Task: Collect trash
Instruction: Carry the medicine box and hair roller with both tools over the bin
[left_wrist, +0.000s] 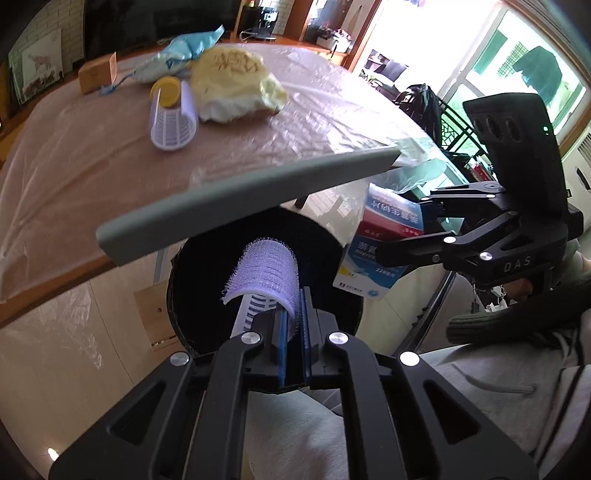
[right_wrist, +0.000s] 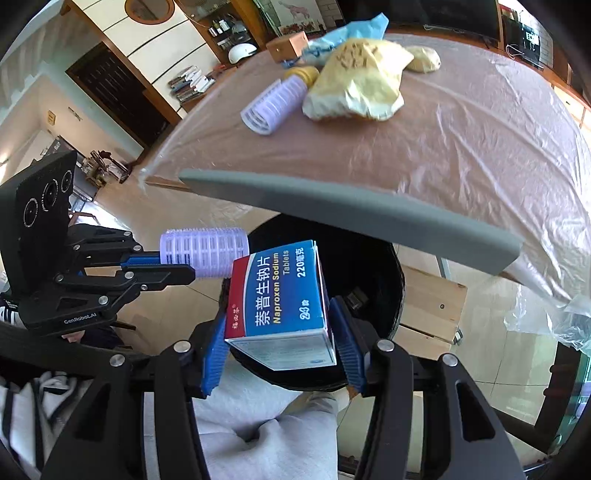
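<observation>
So my left tool (left_wrist: 293, 317) is clamped on a purple hair roller (left_wrist: 266, 273) and my right tool (right_wrist: 282, 332) is gripping a Naproxen Sodium tablet box (right_wrist: 284, 295), both hanging over the black trash bin (right_wrist: 376, 258). Up at 12 o'clock on the bench (right_wrist: 461, 140) sit another roller (right_wrist: 273, 103) and a crumpled yellow bag (right_wrist: 362, 81).

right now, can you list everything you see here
hair roller: 1, lilac, held over the bin
medicine box: 1, blue, red and white, held over the bin
bin: 1, black, below the table edge
second hair roller: 1, lilac, lying on table
yellow cap: 1, behind that roller
crumpled bag: 1, yellow
blue wrapper: 1, far side
wooden box: 1, brown
table: 1, plastic-covered
left gripper: black, blue fingers
right gripper: black, blue fingers
</observation>
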